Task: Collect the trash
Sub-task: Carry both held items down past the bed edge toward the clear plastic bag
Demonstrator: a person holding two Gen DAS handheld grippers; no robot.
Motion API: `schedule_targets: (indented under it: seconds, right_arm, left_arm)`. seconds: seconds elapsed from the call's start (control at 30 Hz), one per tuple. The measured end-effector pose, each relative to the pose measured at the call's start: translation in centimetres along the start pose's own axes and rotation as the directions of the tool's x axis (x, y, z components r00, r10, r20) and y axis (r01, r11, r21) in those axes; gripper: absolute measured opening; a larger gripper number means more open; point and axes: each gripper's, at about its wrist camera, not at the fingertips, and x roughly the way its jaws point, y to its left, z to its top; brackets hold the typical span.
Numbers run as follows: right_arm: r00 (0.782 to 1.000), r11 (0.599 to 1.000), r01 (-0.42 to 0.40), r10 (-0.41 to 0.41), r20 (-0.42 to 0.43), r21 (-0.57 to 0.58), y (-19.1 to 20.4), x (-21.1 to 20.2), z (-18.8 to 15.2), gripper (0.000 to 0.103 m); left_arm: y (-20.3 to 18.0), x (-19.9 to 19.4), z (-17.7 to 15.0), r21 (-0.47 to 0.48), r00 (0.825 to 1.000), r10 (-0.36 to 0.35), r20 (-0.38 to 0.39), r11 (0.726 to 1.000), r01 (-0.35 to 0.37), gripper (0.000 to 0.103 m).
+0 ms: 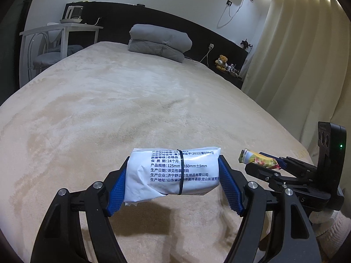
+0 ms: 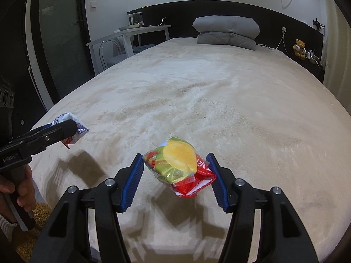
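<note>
My left gripper (image 1: 174,173) is shut on a white tissue pack (image 1: 173,172) with blue print and a black band, held above the beige bed (image 1: 131,100). It also shows in the right wrist view (image 2: 72,131), at the far left. My right gripper (image 2: 175,166) is shut on a crumpled chip bag (image 2: 178,164), green, yellow and red, held above the bed's near end. That bag also shows in the left wrist view (image 1: 258,159), to the right of the tissue pack.
A folded grey quilt (image 1: 159,42) lies at the bed's head against a dark headboard. A white desk (image 1: 61,29) and clear chair stand left of the bed. A teddy bear (image 1: 222,62) sits on the right shelf. Curtains (image 1: 296,54) hang on the right.
</note>
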Motion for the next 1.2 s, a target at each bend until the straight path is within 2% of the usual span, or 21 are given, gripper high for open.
schedule_targets:
  seconds: [0.23, 0.6, 1.2]
  right_arm:
    - [1.000, 1.000, 0.005, -0.006, 0.029, 0.015, -0.6, -3.4, -1.7, 0.059]
    - [0.997, 0.999, 0.036, -0.037, 0.064, 0.016, -0.7, -8.6, -5.6, 0.059]
    - [0.998, 0.999, 0.030, -0.031, 0.055, 0.023, 0.8, -14.2, -12.5, 0.059]
  left_arm:
    - [-2.6, -1.3, -1.8, 0.045, 1.000, -0.023, 0.004, 0.999, 0.023, 0.073]
    - [-5.6, -3.5, -4.9, 0.057, 0.999, -0.052, 0.003, 0.997, 0.052, 0.073]
    - [-8.8, -7.2, -9.7, 0.085, 0.997, -0.073, -0.023, 0.994, 0.075, 0.073]
